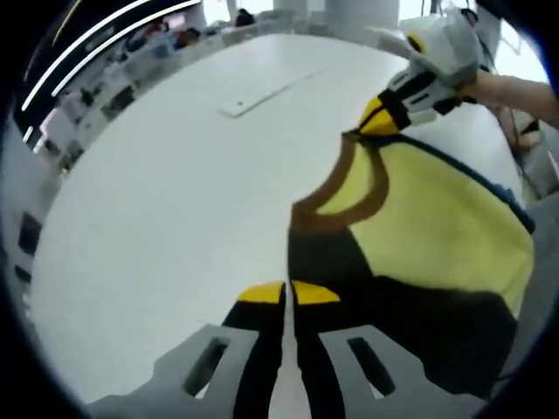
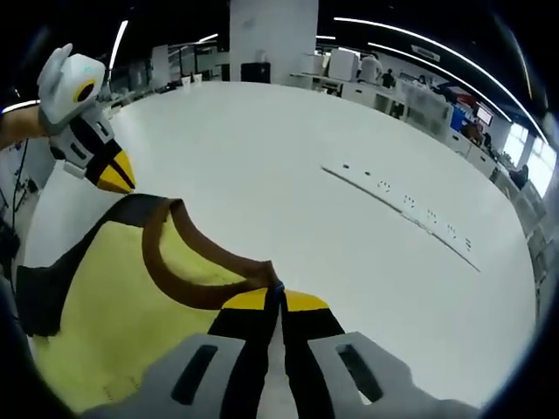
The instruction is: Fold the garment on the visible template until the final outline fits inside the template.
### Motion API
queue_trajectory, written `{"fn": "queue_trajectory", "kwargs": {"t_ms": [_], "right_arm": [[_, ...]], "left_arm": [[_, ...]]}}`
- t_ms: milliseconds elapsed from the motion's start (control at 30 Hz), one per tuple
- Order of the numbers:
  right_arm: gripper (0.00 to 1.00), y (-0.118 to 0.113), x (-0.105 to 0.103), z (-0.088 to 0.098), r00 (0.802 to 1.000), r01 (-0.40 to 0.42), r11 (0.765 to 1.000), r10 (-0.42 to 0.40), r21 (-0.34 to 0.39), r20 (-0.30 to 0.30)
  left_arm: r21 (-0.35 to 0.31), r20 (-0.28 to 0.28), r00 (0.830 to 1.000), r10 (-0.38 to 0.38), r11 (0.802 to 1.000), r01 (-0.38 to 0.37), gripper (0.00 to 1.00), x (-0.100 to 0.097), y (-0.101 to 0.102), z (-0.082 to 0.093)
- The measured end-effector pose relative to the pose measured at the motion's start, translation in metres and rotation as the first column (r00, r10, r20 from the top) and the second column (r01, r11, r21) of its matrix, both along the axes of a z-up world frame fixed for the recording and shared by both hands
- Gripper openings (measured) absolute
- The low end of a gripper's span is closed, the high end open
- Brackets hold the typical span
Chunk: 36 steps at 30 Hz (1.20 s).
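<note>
A yellow garment (image 1: 437, 218) with a brown neckline (image 1: 349, 205), black panels and a blue edge is spread between the two grippers over the white table (image 1: 175, 201). My left gripper (image 1: 286, 292) is shut on the garment's black edge beside the neckline. My right gripper (image 1: 377, 118), held by a hand, comes in from the upper right and pinches the far end of the neckline. In the right gripper view, my right gripper (image 2: 275, 299) is shut on the brown neckline (image 2: 188, 262), with the yellow cloth (image 2: 105, 314) to its left. The left gripper (image 2: 113, 175) holds the far corner.
A long white strip with small slots (image 2: 402, 205) lies flat in the table top, also seen as a strip (image 1: 262, 96) beyond the garment. Desks and equipment (image 2: 410, 96) line the room behind the table. Bare table top (image 2: 262, 157) stretches past the garment.
</note>
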State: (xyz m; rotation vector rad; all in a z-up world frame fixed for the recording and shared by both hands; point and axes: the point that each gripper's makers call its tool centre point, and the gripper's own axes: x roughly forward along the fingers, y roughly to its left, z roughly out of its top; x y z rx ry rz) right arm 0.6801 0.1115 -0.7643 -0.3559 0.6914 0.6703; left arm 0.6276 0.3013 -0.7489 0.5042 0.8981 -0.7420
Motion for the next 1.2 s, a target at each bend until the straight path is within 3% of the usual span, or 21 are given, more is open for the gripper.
{"fn": "queue_trajectory", "kwargs": {"t_ms": [167,267,467,567,733,867,1000,1200], "right_arm": [[0.13,-0.001,-0.002,0.016,1.0,0.002,1.0,-0.003,0.026,0.02],[0.15,-0.002,-0.003,0.02,1.0,0.0,1.0,-0.001,0.029,0.028],[0.28,-0.002,-0.023,0.037,0.999,-0.02,0.999,0.018,0.041,0.044],[0.29,-0.005,-0.027,0.047,0.998,-0.021,0.999,0.018,0.04,0.065],[0.33,-0.006,-0.039,0.063,0.996,-0.025,0.999,0.021,0.042,0.089],[0.35,-0.006,-0.045,0.075,0.993,-0.037,0.998,0.031,0.046,0.112],[0.46,-0.003,-0.056,0.081,0.995,-0.038,0.996,0.03,0.086,0.099],[0.5,-0.006,-0.068,0.091,0.993,-0.034,0.995,0.023,0.09,0.115]], "left_arm": [[-0.03,0.033,0.999,0.037,0.999,-0.036,0.06,0.001,0.006,0.013],[-0.067,0.043,0.998,0.056,0.996,-0.053,0.1,-0.008,0.001,0.023],[-0.133,0.058,0.997,0.058,0.99,-0.05,0.17,-0.022,-0.005,0.031],[-0.135,0.059,0.997,0.046,0.99,-0.038,0.23,-0.031,-0.007,0.038],[-0.161,0.137,0.99,0.021,0.987,0.002,0.27,-0.038,-0.015,0.065],[-0.168,0.152,0.988,0.018,0.986,0.008,0.29,-0.039,-0.015,0.073],[-0.186,0.143,0.99,0.018,0.982,0.009,0.38,-0.045,-0.016,0.078],[-0.192,0.171,0.985,0.0,0.981,0.033,0.45,-0.054,-0.017,0.088]]}}
